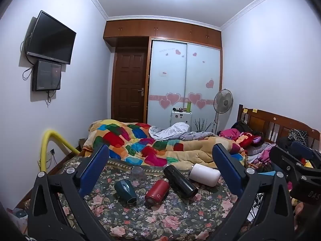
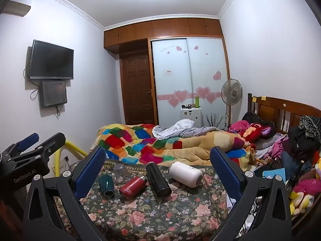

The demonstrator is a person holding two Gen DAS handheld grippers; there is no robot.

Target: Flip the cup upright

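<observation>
Several cups lie on their sides on the floral bedspread [image 1: 160, 221]: a teal cup [image 1: 125, 188] [image 2: 106, 184], a red bottle [image 1: 157, 190] [image 2: 132, 186], a black flask [image 1: 180, 180] [image 2: 158, 180] and a white cup [image 1: 204, 174] [image 2: 185, 173]. A clear glass [image 1: 137, 172] [image 2: 120, 169] stands mouth-down behind them. My left gripper [image 1: 160, 160] is open and empty, hovering short of the cups. My right gripper [image 2: 158, 160] is open and empty, also short of them. Each gripper shows at the edge of the other's view.
A colourful patchwork quilt [image 1: 140, 142] is bunched behind the cups. Clothes and plush toys [image 2: 301, 180] pile at the right by the wooden headboard [image 2: 280, 108]. A yellow tube [image 1: 45, 150] stands left of the bed. A fan [image 2: 231, 92] and wardrobe stand at the back.
</observation>
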